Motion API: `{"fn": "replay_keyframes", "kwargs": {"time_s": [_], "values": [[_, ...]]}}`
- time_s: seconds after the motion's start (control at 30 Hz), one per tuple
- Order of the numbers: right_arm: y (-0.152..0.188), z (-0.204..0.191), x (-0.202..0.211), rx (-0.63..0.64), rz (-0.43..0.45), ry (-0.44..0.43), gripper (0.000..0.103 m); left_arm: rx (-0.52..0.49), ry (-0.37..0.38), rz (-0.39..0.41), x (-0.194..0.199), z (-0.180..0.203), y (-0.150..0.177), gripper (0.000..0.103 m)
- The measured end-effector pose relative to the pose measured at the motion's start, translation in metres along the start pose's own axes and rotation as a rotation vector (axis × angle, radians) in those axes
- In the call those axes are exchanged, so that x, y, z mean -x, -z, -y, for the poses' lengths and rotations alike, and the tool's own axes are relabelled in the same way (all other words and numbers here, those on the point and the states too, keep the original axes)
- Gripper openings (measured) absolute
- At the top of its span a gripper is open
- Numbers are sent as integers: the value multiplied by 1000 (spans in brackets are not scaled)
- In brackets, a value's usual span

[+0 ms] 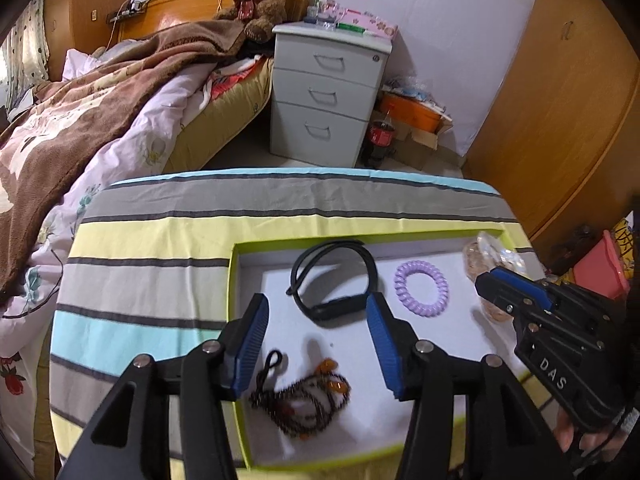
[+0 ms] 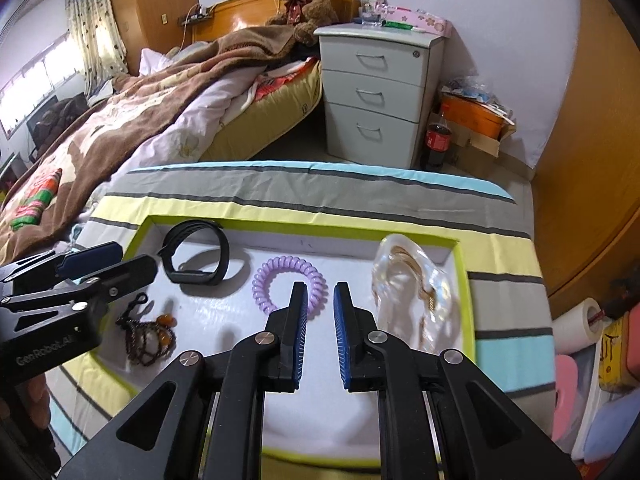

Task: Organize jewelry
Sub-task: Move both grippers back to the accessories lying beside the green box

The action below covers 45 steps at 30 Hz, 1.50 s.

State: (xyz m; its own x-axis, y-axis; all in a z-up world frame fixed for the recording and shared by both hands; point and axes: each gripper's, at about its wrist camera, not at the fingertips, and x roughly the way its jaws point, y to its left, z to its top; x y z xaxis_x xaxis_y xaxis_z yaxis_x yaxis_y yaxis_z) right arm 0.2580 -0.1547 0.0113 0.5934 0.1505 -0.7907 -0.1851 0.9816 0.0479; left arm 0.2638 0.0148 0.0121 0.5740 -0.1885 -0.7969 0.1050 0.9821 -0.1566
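left gripper [image 1: 316,308] open | bead necklace [image 1: 304,398] below, between fingers | in tray [image 1: 236,280]

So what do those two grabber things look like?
Both are black with angular frames and round silver bolts. The left gripper has ribbed blue pads on its jaws, and so does the right gripper. One side reads "DAS", the other "GenRobot.AI". Bare fingers hold the right one.
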Motion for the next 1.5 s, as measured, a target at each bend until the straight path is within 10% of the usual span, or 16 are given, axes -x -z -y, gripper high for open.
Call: {"fn": "replay_keyframes", "kwargs": {"time_s": [0.8,1.5], "values": [[74,25,92,-72,124,-50,15,-3,113,98,86,1,96,65],[151,41,86,-50,69,-135,35,7,204,75,83,-3,149,73]]}}
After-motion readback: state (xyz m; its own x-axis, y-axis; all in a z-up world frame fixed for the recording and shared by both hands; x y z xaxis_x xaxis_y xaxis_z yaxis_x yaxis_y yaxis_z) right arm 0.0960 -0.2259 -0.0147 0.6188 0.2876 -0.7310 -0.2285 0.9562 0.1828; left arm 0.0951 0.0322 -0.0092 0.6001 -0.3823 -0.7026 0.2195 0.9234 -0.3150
